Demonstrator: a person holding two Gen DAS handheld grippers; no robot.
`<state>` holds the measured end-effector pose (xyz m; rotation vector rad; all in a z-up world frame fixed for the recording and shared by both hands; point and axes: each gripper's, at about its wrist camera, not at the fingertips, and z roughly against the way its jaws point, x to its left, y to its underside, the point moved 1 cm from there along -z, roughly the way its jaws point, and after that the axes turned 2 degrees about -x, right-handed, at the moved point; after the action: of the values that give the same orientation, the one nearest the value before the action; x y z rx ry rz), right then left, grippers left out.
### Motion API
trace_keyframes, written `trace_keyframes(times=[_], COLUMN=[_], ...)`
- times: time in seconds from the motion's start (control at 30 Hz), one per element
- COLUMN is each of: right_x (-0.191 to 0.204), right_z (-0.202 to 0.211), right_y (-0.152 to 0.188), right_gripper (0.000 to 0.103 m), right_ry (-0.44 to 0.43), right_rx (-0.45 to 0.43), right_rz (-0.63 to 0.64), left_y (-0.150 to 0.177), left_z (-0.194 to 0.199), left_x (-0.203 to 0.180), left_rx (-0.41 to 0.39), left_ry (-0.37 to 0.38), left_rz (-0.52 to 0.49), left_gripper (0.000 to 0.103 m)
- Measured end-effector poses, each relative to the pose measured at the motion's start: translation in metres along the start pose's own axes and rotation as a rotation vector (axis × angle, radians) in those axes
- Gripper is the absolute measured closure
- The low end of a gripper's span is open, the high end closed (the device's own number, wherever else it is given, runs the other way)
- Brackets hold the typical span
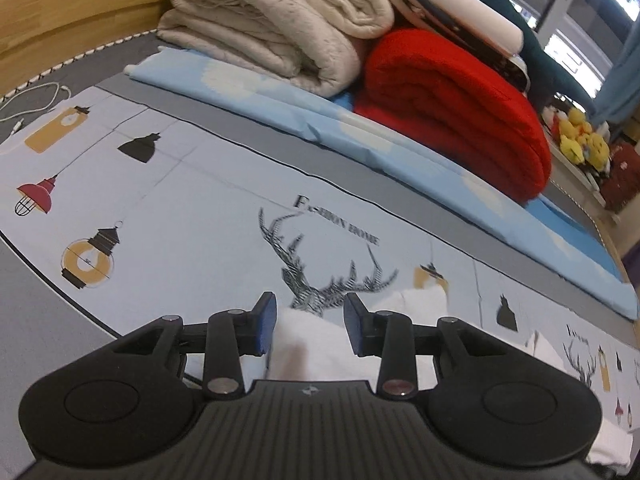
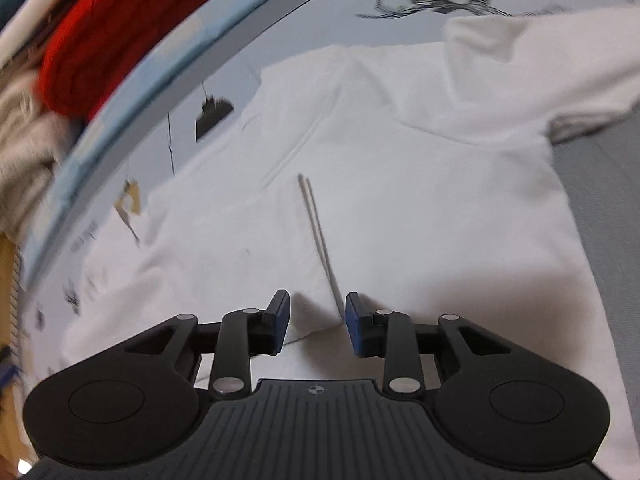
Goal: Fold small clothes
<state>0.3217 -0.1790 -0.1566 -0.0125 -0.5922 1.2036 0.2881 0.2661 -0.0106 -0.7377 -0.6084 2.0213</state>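
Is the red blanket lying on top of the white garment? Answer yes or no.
No: the red blanket sits folded at the far side of the bed, apart from the white garment spread near the grippers.

On my left wrist view I read only "HOME", closing a partly blurred line printed above the sketched black deer head on the pale blue printed bedsheet (image 1: 224,216).

Printed bedsheet (image 1: 192,200), white garment (image 2: 400,184), folded blankets (image 1: 452,112) on it

white garment (image 2: 400,184), red blanket (image 1: 452,112) (ribbed)
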Motion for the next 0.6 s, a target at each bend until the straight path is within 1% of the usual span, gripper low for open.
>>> trace_keyframes(times=[0.07, 0.13, 0.2, 0.23, 0.27, 0.3, 0.33, 0.37, 0.4, 0.43, 0.47, 0.53, 0.57, 0.6], right_x=[0.008, 0.017, 0.025, 0.030, 0.034, 0.037, 0.039, 0.036, 0.029, 0.017, 0.005, -0.026, -0.039, -0.045], right_z=[-0.002, -0.002, 0.008, 0.019, 0.033, 0.055, 0.078, 0.100, 0.116, 0.121, 0.117, 0.096, 0.087, 0.083], right_y=[0.000, 0.000, -0.002, -0.005, -0.009, -0.015, -0.020, -0.025, -0.031, -0.038, -0.044, -0.056, -0.059, -0.060], right_gripper=[0.082, 0.088, 0.091, 0.092, 0.092, 0.092, 0.092, 0.092, 0.092, 0.092, 0.092, 0.092, 0.092, 0.092], right_ry=[0.029, 0.027, -0.021, -0.064, -0.111, -0.153, -0.169, -0.163, -0.120, -0.051, 0.014, 0.134, 0.171, 0.180], right_rx=[-0.017, -0.034, -0.073, -0.109, -0.165, -0.258, -0.366, -0.477, -0.558, -0.593, -0.575, -0.469, -0.427, -0.406], right_rz=[0.065, 0.146, 0.201, 0.226, 0.244, 0.273, 0.301, 0.322, 0.327, 0.312, 0.291, 0.207, 0.162, 0.153], left_y=[-0.004, -0.004, -0.004, -0.005, -0.006, -0.006, -0.007, -0.007, -0.005, -0.004, -0.002, 0.002, 0.004, 0.007], left_z=[-0.009, -0.019, -0.030, -0.033, -0.036, -0.037, -0.037, -0.037, -0.038, -0.040, -0.042, -0.048, -0.051, -0.054], left_x=[0.005, 0.013, 0.022, 0.024, 0.025, 0.025, 0.023, 0.021, 0.020, 0.018, 0.017, 0.014, 0.013, 0.010], left_rx=[0.018, 0.047, 0.075, 0.083, 0.084, 0.082, 0.078, 0.075, 0.077, 0.084, 0.093, 0.113, 0.126, 0.139], left_ry=[-0.006, 0.000, 0.009, 0.018, 0.019, 0.016, 0.013, 0.011, 0.014, 0.020, 0.030, 0.054, 0.067, 0.085], left_rz=[0.016, 0.052, 0.113, 0.137, 0.146, 0.141, 0.131, 0.120, 0.114, 0.110, 0.110, 0.119, 0.127, 0.136], left_gripper=[0.063, 0.063, 0.063, 0.063, 0.063, 0.063, 0.063, 0.063, 0.063, 0.063, 0.063, 0.062, 0.062, 0.061])
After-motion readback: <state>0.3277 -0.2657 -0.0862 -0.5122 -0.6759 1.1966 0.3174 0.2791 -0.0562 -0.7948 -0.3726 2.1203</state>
